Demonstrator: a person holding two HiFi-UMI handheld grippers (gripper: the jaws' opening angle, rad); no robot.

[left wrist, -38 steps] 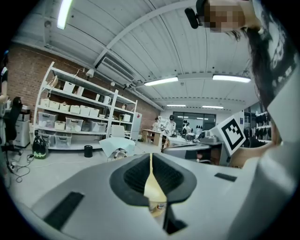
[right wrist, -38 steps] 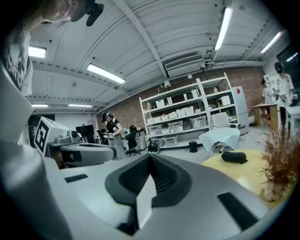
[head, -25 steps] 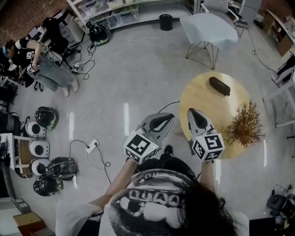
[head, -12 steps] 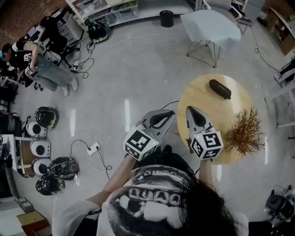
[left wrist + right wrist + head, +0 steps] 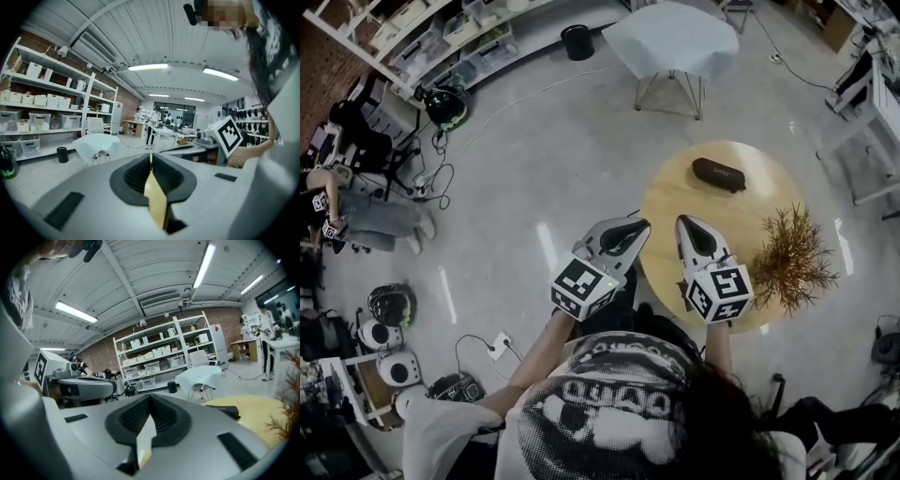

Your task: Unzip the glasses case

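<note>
Both grippers are short of the case and empty. The left gripper (image 5: 639,225) has its fingers (image 5: 135,174) drawn together with nothing between them. The fingers (image 5: 165,417) of the right gripper (image 5: 686,223) likewise meet tip to tip. The glasses case (image 5: 718,174) lies closed on the round tabletop (image 5: 670,202), well ahead of both pairs of fingers and slightly to the right of the right pair. A dried plant (image 5: 787,261) stands just outside the right fingers.

The step in hand looks like the approach. To do it well, both pairs should open before arriving. One should pin the case body near an end so it cannot slide. The other should pinch the zip pull, too small to make out here, and draw it along the seam, clear of the twigs.
</note>
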